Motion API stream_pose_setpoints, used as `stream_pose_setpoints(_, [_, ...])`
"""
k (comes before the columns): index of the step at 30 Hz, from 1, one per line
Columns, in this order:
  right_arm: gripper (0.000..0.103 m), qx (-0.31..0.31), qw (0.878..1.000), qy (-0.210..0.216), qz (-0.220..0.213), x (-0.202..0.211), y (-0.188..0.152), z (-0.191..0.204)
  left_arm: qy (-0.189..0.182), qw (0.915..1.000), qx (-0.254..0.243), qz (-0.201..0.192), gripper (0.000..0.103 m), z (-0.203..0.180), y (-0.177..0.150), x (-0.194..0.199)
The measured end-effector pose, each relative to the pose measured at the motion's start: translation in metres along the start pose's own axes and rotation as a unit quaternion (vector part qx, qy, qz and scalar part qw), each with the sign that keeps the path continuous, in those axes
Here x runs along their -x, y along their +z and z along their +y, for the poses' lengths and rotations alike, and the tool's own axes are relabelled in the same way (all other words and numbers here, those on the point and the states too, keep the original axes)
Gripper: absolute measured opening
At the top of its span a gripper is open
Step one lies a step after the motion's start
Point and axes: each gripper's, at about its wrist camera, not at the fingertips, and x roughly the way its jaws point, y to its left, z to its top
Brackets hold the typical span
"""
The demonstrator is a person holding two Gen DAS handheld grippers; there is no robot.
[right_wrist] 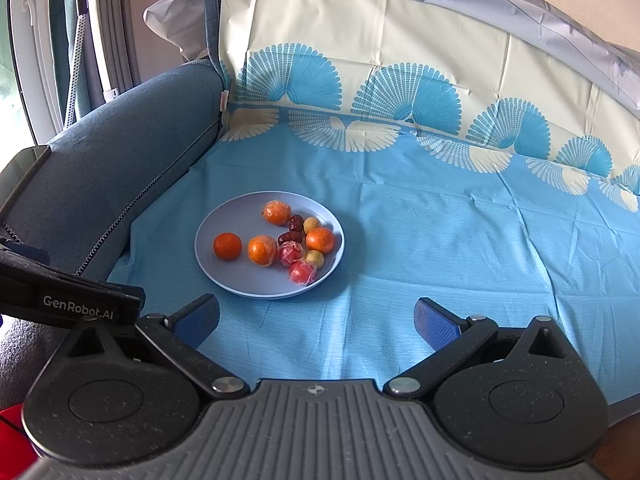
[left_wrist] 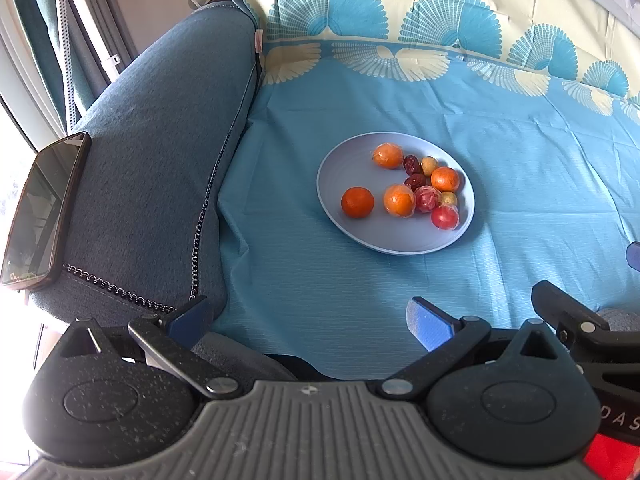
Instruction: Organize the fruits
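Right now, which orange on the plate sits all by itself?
The bare, darker orange at the left of the plate. The other three oranges crowd against the smaller fruits; this one touches nothing.

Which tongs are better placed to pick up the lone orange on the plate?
Left, probably. The lone orange lies almost straight ahead of the open left tongs; from the open right tongs it sits off to the left.

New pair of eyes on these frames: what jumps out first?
The pale blue plate in the middle of the bright blue patterned cloth, holding oranges, red fruits, small yellow ones and dark dates bunched toward its right side, with one bare orange apart on the left. Next, the dark phone lying on the grey-blue sofa arm at far left. Both tools, left tool and right tool, sit open and empty short of the plate.
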Motion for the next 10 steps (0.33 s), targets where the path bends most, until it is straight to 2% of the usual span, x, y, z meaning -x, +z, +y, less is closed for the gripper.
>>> stream_pose_setpoints(10, [0.102, 0.002, 1.0, 0.003, -0.002, 0.0002, 0.0018, 0.0001, 0.002, 0.9998, 0.008, -0.016, 0.103, 0.0006, -0.0007, 0.0052])
